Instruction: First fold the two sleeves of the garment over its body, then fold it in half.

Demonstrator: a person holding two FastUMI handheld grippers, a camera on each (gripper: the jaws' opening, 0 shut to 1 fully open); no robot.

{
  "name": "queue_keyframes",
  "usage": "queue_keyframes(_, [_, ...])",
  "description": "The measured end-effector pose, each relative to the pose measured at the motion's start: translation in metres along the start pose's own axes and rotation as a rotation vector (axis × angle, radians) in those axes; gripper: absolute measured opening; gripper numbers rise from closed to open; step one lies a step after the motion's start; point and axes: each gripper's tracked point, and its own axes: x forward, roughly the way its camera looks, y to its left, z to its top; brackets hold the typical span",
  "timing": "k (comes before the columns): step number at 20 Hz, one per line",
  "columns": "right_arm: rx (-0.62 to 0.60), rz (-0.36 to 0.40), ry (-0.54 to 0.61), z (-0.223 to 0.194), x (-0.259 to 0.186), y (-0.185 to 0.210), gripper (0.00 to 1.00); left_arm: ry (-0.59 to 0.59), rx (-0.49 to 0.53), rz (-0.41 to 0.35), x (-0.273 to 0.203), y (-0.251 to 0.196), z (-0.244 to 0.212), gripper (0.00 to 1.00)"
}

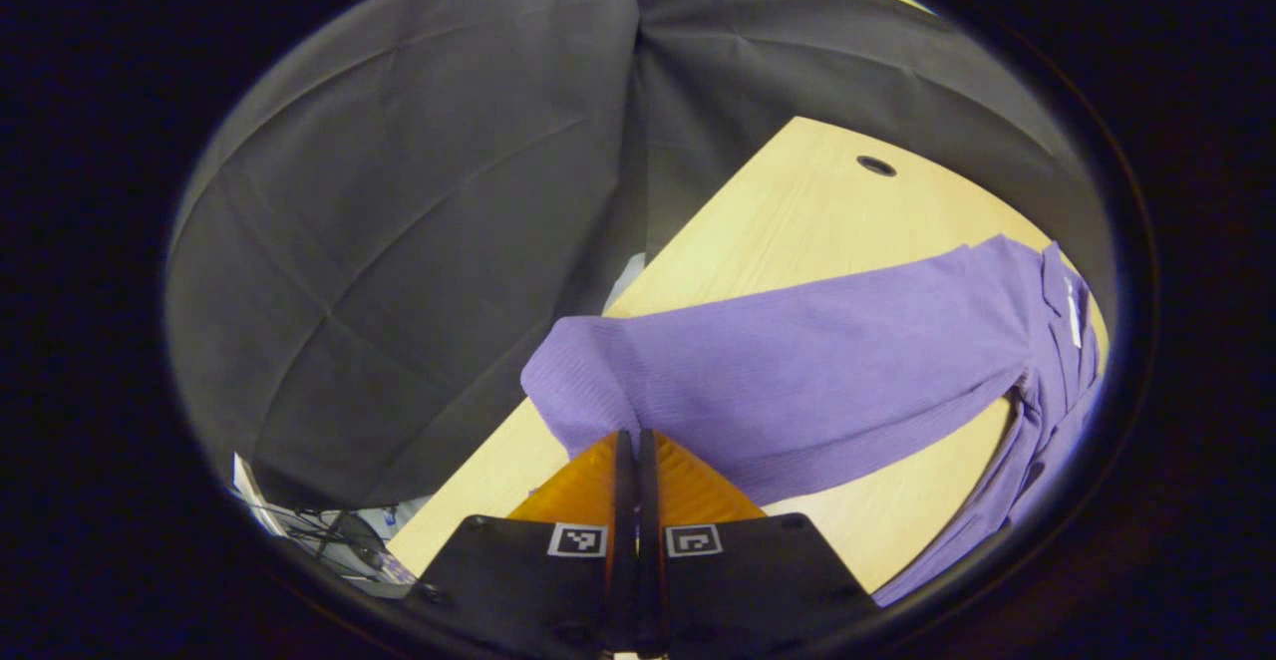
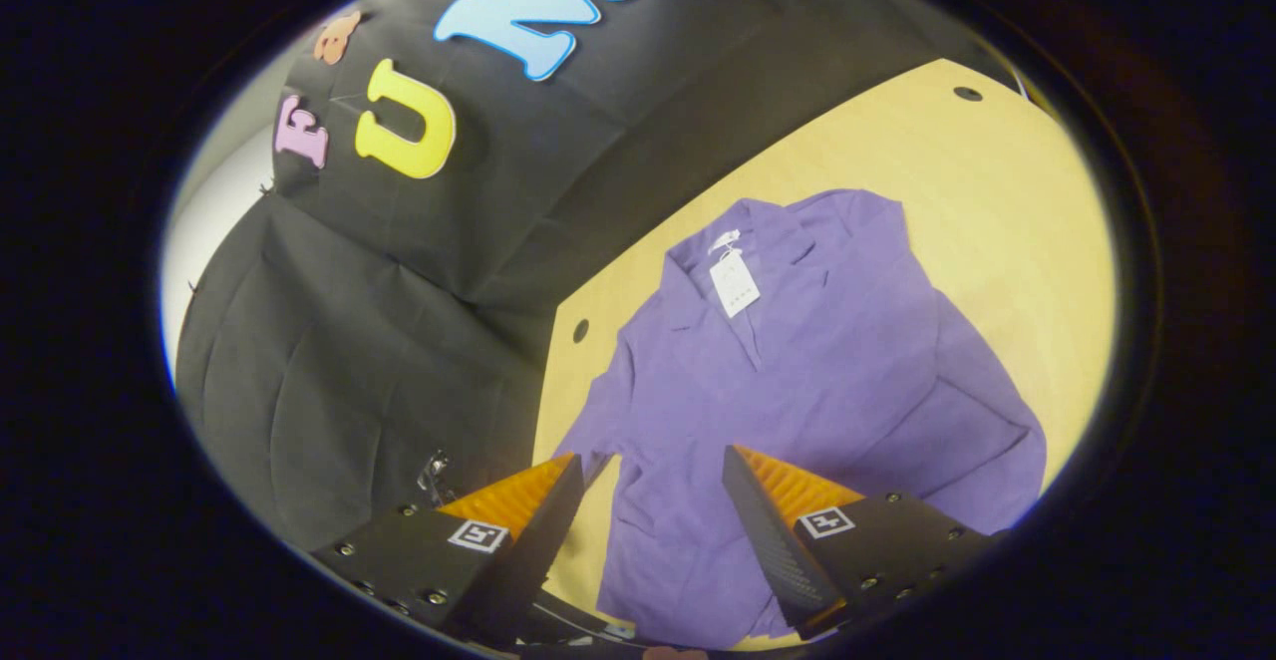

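Left gripper (image 1: 628,441) jaws were pressed together, pinching the purple knit garment's (image 2: 797,361) sleeve (image 1: 797,361) over the light wooden tabletop (image 1: 797,201). Right gripper (image 2: 653,486) jaws spread, hovering above. I'd carry the cuff flat across the body, avoiding bunching.

Purple garment (image 2: 797,361) spread flat (tag showing)

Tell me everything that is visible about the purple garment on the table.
The purple garment is a ribbed, knit-looking top with a collar and a white tag at the neck. It lies front up on the light wooden table. In the right gripper view one sleeve already lies folded across the body. In the left gripper view the other sleeve stretches out sideways, its cuff end pinched in the left gripper, whose fingers are closed on it. The right gripper hangs open above the lower body.
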Motion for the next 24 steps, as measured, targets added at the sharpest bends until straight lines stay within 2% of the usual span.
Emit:
queue_keyframes(5, [-0.012,-0.008,-0.006,0.004,-0.002,-0.003,0.9,-0.092,0.065,-0.035,-0.02,-0.019,0.03,0.07])
queue_keyframes(11, [-0.026,-0.007,0.003,-0.001,-0.003,-0.004,0.9,-0.232,0.222,-0.145,-0.06,-0.093,0.078,0.07])
queue_keyframes(19, [0.006,-0.028,-0.023,-0.004,-0.023,-0.023,0.91,-0.398,0.42,-0.38,-0.141,-0.251,0.104,0.07])
queue_keyframes(24, [0.063,-0.059,-0.084,0.009,-0.05,-0.049,0.91,-0.433,0.458,-0.557,-0.196,-0.363,0.098,0.07])
